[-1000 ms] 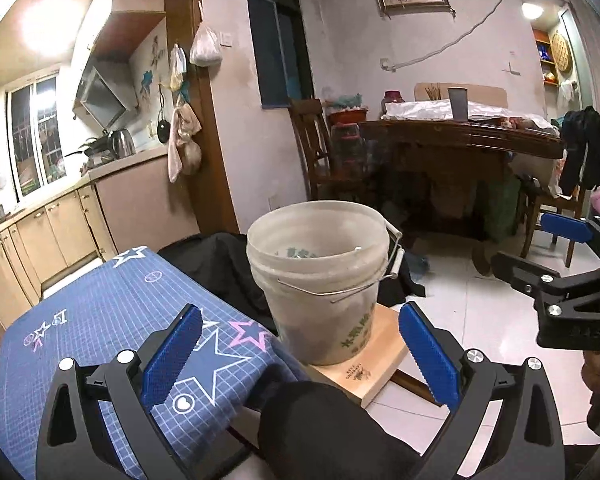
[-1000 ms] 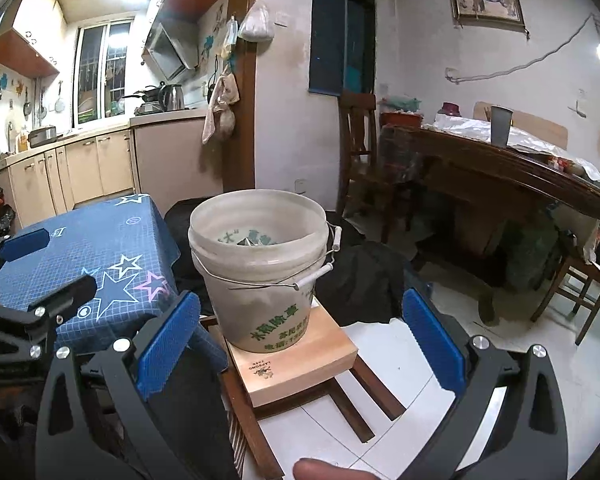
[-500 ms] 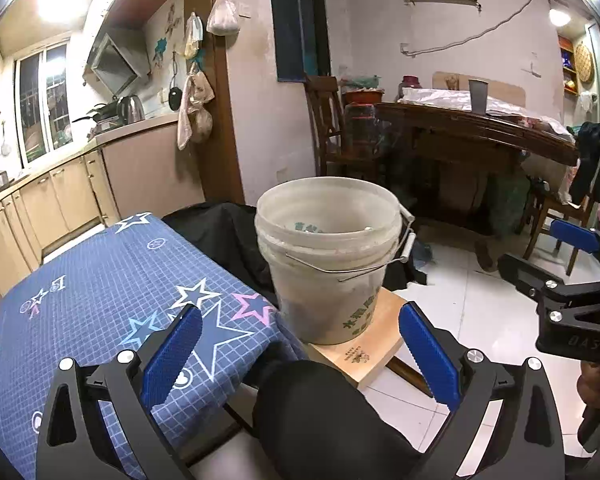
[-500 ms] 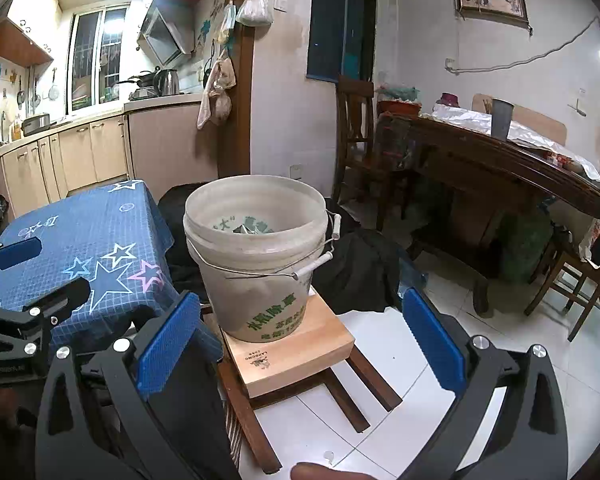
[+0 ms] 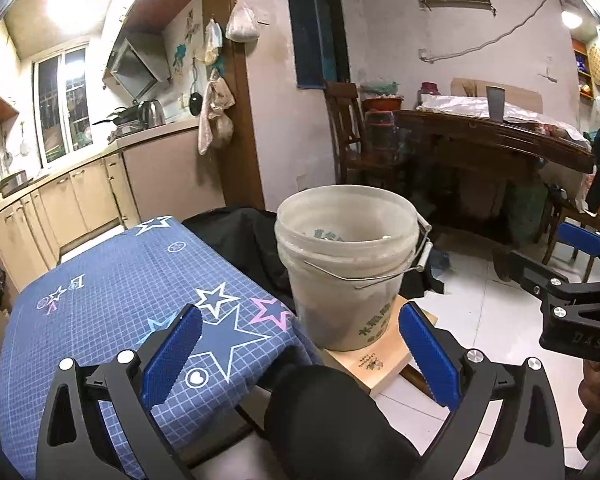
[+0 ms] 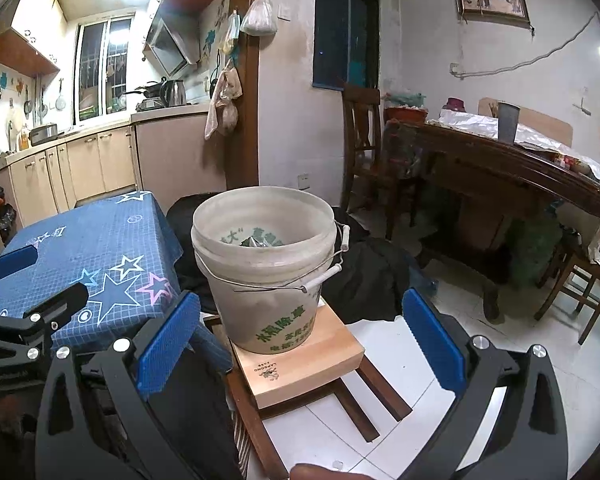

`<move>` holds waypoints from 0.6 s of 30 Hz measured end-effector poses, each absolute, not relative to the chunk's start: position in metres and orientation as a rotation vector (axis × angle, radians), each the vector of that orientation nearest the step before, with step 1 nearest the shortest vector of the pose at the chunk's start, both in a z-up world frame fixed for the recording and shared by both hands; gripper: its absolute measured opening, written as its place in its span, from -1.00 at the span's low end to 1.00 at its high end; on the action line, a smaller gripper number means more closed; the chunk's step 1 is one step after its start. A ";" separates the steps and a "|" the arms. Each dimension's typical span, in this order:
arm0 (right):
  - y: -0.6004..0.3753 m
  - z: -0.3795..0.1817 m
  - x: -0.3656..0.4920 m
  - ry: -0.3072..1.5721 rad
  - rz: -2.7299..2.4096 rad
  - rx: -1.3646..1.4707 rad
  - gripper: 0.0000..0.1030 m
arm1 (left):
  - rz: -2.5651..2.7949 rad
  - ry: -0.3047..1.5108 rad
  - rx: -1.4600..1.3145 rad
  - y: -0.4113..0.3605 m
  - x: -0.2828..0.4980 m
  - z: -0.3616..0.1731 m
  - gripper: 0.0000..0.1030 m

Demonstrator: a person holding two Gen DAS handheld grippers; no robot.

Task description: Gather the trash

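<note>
White plastic bucket (image 6: 266, 268) upright on a pale wooden block (image 6: 300, 364) atop a dark-legged stool (image 6: 364, 404), just beside the corner of the surface under the blue star-print cloth (image 5: 112, 296). Wire bail handle (image 6: 284, 286) down, draped across the near side of the bucket wall, white grip sleeve toward the right. Some scraps, one green, barely visible inside the bucket; no loose trash visible on the cloth or on the floor around the bucket.

Left gripper (image 5: 300, 356) and right gripper (image 6: 300, 344) both aimed at the bucket, short of it, jaws spread wide on each, nothing between the blue pads (image 6: 166, 344).

Likely handling: thin-walled, semi-rigid plastic, light with so little inside, smooth and a little slick, prone to flex if squeezed at the wall. Better hold probably the rolled rim, or the handle's grip sleeve, though the wire lies flush against the wall and would want lifting clear first. Perch on the small block looks tippy; a sideways nudge could slide the bucket off.
</note>
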State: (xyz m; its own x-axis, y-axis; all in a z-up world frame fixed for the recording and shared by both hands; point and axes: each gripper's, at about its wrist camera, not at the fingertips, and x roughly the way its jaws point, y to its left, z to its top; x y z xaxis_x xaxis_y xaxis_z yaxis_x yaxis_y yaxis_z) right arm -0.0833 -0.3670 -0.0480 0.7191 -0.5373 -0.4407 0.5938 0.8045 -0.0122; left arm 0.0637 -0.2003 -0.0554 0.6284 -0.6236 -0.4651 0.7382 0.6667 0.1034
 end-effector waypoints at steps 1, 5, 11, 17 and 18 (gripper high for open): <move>-0.367 -0.048 -0.083 0.444 -0.626 0.134 0.90 | -0.784 0.413 0.301 -0.200 0.063 -0.055 0.91; -0.368 -0.048 -0.082 0.449 -0.618 0.132 0.90 | -0.779 0.424 0.307 -0.202 0.063 -0.057 0.91; -0.370 -0.049 -0.079 0.463 -0.622 0.139 0.90 | -0.786 0.426 0.325 -0.203 0.063 -0.058 0.91; -0.370 -0.050 -0.078 0.466 -0.616 0.144 0.90 | -0.782 0.425 0.341 -0.205 0.062 -0.061 0.91; -0.370 -0.050 -0.078 0.465 -0.614 0.145 0.90 | -0.784 0.427 0.343 -0.205 0.062 -0.061 0.91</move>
State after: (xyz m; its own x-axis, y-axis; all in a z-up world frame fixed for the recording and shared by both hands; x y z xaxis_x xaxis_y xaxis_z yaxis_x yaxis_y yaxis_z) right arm -0.0784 -0.3700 -0.0501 0.7179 -0.5212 -0.4614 0.5852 0.8108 -0.0053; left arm 0.0624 -0.2049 -0.0610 0.6313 -0.6019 -0.4891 0.7374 0.6612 0.1380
